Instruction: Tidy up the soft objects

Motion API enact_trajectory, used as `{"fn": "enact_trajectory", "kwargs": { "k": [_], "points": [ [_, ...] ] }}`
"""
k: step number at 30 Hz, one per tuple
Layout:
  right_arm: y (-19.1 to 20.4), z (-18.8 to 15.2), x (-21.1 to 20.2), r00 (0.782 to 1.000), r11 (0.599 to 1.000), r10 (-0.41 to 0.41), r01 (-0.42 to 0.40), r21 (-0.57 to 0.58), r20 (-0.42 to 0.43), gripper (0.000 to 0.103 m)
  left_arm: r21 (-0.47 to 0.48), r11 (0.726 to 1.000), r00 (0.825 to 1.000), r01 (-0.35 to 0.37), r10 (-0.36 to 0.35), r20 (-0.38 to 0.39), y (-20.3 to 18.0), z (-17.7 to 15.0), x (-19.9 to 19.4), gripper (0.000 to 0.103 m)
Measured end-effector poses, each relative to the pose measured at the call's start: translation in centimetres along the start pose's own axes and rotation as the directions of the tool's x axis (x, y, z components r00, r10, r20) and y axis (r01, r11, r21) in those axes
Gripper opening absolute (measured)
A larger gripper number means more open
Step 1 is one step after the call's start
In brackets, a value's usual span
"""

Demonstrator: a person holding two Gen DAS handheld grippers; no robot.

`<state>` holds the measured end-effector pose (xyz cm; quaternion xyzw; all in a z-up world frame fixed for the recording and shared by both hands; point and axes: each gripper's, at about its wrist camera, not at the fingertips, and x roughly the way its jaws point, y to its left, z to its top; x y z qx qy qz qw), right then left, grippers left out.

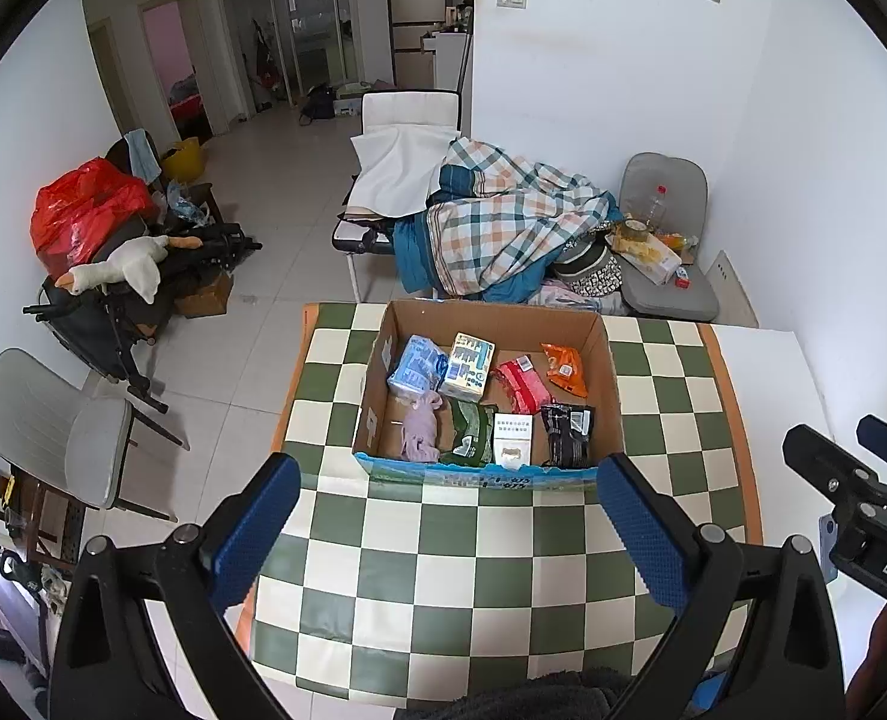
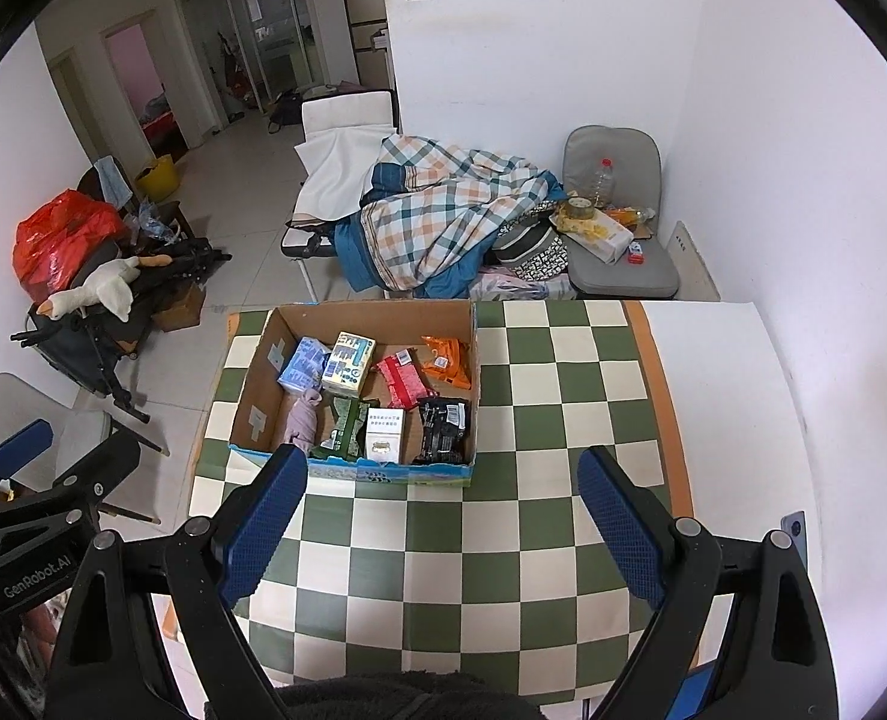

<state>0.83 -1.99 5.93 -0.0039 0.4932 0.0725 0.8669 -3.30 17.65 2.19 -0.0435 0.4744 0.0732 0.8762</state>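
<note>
An open cardboard box point(image 1: 614, 384) point(image 2: 251, 372) stands on the green-and-cream checked table point(image 1: 443, 558) point(image 2: 443, 540). Inside lie a blue tissue pack point(image 1: 416, 363) point(image 2: 302, 363), a pale carton point(image 1: 470, 366) point(image 2: 347, 363), a red packet point(image 1: 521, 384) point(image 2: 401, 381), an orange packet point(image 1: 565, 367) point(image 2: 446, 360), a lilac cloth point(image 1: 420, 433) point(image 2: 302, 423), a green pouch point(image 1: 470, 433) point(image 2: 344, 426), a white box point(image 1: 512, 441) point(image 2: 383, 435) and a black packet point(image 1: 568, 432) point(image 2: 442, 429). My left gripper point(image 1: 449, 489) and right gripper point(image 2: 443, 477) hover open and empty just short of the box's near wall.
Beyond the table a folding bed holds a plaid quilt point(image 1: 503, 222) point(image 2: 443, 210). A grey chair point(image 1: 665, 276) point(image 2: 617, 264) with a bottle and clutter stands by the white wall. On the left are a stroller with a plush goose point(image 1: 119, 270) point(image 2: 92, 291), a red bag point(image 1: 83, 210) and a chair point(image 1: 53, 426).
</note>
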Motion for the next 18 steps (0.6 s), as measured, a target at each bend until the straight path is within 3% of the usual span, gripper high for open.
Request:
{"fn": "enact_trajectory", "kwargs": {
  "k": [18],
  "points": [
    [-0.14,0.27,0.07,1.0,1.0,0.0,0.0,0.0,0.002,0.094,0.0,1.0,1.0,0.007,-0.007,-0.004,-0.28,-0.09,0.14,0.101]
  ]
}}
